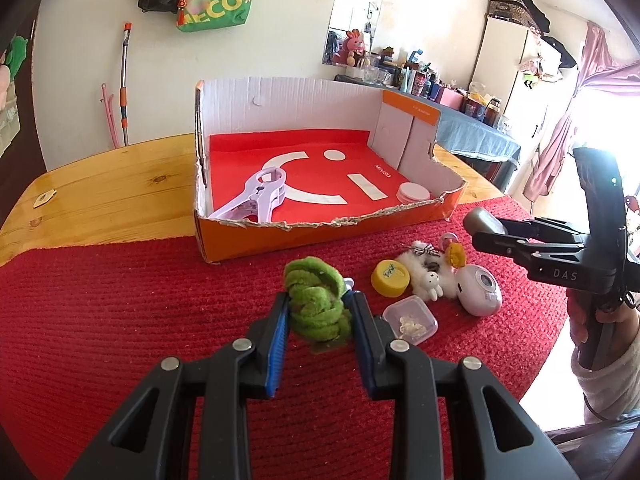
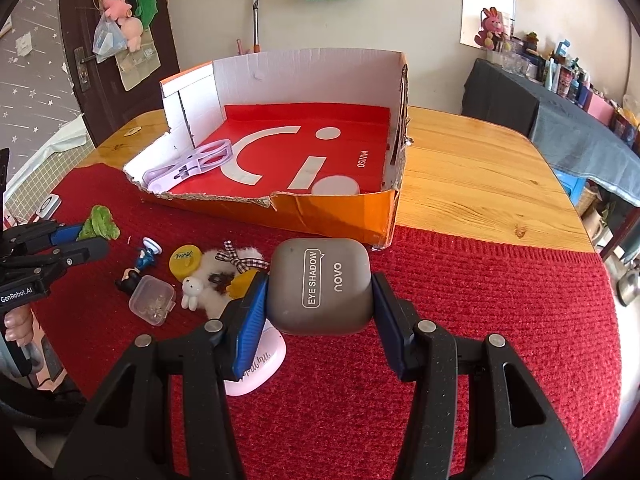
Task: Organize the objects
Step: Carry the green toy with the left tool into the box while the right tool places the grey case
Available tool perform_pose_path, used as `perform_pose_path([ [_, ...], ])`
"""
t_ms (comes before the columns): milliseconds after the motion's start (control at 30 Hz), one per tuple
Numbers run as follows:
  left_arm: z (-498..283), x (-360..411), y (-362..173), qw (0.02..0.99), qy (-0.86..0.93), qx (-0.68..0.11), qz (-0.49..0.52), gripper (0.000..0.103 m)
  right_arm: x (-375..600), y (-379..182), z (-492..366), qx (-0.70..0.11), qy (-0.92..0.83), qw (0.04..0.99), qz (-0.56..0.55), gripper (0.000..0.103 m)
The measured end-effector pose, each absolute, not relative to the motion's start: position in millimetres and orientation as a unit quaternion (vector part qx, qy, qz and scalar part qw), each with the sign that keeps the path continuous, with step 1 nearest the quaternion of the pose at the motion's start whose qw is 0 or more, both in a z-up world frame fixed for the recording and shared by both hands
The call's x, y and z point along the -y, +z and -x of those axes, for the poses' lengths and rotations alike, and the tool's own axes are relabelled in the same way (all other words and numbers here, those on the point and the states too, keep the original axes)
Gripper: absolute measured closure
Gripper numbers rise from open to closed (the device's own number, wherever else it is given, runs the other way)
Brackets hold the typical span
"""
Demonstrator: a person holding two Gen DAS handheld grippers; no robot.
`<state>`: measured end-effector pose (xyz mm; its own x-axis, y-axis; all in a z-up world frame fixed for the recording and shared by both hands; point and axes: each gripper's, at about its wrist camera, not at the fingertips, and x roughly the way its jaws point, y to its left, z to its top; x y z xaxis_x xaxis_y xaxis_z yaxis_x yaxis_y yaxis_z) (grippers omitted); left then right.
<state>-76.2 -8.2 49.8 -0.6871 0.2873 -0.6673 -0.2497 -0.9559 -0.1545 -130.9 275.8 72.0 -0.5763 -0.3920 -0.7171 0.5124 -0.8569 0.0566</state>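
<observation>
My left gripper (image 1: 319,312) is shut on a fuzzy green toy (image 1: 316,304) and holds it above the red mat, in front of the orange cardboard box (image 1: 320,236). My right gripper (image 2: 320,304) is shut on a grey eye-shadow case (image 2: 320,286), near the box's front right corner (image 2: 384,216). The right gripper also shows at the right of the left wrist view (image 1: 486,230). The box holds a lilac clip (image 1: 256,196) and a round white pad (image 1: 414,192) on a red bag.
Loose on the red mat (image 2: 480,320): a yellow lid (image 1: 390,278), a clear small box (image 1: 410,320), a white fluffy bunny charm (image 1: 430,280), a pink toy camera (image 1: 480,290), and small figurines (image 2: 146,258). Bare wooden table (image 2: 480,184) lies beyond the mat.
</observation>
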Motion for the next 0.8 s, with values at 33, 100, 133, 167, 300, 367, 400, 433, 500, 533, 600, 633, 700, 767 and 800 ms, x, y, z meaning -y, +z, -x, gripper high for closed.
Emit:
perform_pose_path([
  [33, 76.3, 7.8, 51.0, 0.148, 0.918, 0.025, 0.367, 0.072, -275.4, 72.8, 130.7, -0.079, -0.884, 0.256, -0.382, 0.054],
  [100, 76.4, 6.2, 54.3, 0.15, 0.919, 0.022, 0.363, 0.072, -275.2, 75.3, 129.8, -0.079, -0.885, 0.258, -0.379, 0.054],
  [133, 77.0, 5.6, 56.4, 0.15, 0.92, 0.021, 0.362, 0.072, -274.8, 77.4, 129.7, -0.077, -0.885, 0.261, -0.378, 0.054],
  [167, 78.1, 5.1, 58.9, 0.151, 0.92, 0.02, 0.36, 0.072, -274.4, 79.4, 129.4, -0.075, -0.885, 0.263, -0.377, 0.054],
  [300, 83.8, 4.2, 71.3, 0.158, 0.923, 0.017, 0.35, 0.072, -270.9, 92.0, 128.7, -0.071, -0.885, 0.276, -0.368, 0.054],
  [367, 89.5, 2.5, 78.4, 0.166, 0.923, 0.016, 0.346, 0.072, -268.0, 99.7, 130.1, -0.069, -0.885, 0.283, -0.363, 0.054],
  [400, 92.7, 1.9, 81.7, 0.17, 0.923, 0.016, 0.345, 0.072, -266.3, 103.5, 131.3, -0.068, -0.885, 0.287, -0.361, 0.054],
  [433, 96.3, 0.8, 84.7, 0.175, 0.922, 0.016, 0.344, 0.072, -264.6, 107.0, 132.8, -0.068, -0.885, 0.29, -0.359, 0.054],
  [500, 104.1, -0.9, 89.2, 0.187, 0.92, 0.014, 0.344, 0.072, -260.1, 113.4, 137.4, -0.068, -0.884, 0.297, -0.355, 0.054],
  [533, 109.6, -2.0, 90.7, 0.192, 0.918, 0.014, 0.346, 0.072, -257.6, 115.5, 140.6, -0.068, -0.883, 0.3, -0.355, 0.054],
  [600, 118.5, -3.5, 92.1, 0.198, 0.915, 0.012, 0.35, 0.072, -252.0, 117.6, 147.1, -0.071, -0.881, 0.304, -0.355, 0.054],
  [633, 123.2, -4.6, 92.5, 0.202, 0.913, 0.01, 0.353, 0.072, -248.6, 117.8, 151.0, -0.075, -0.879, 0.307, -0.357, 0.054],
  [700, 132.4, -6.7, 92.9, 0.207, 0.91, 0.006, 0.358, 0.072, -242.6, 117.6, 157.5, -0.083, -0.876, 0.31, -0.361, 0.054],
  [767, 140.8, -8.0, 92.9, 0.21, 0.908, 0.001, 0.363, 0.072, -236.1, 116.1, 164.9, -0.088, -0.871, 0.315, -0.367, 0.054],
  [800, 144.9, -8.6, 92.6, 0.211, 0.906, -0.001, 0.366, 0.072, -232.7, 114.9, 168.2, -0.092, -0.869, 0.317, -0.37, 0.054],
])
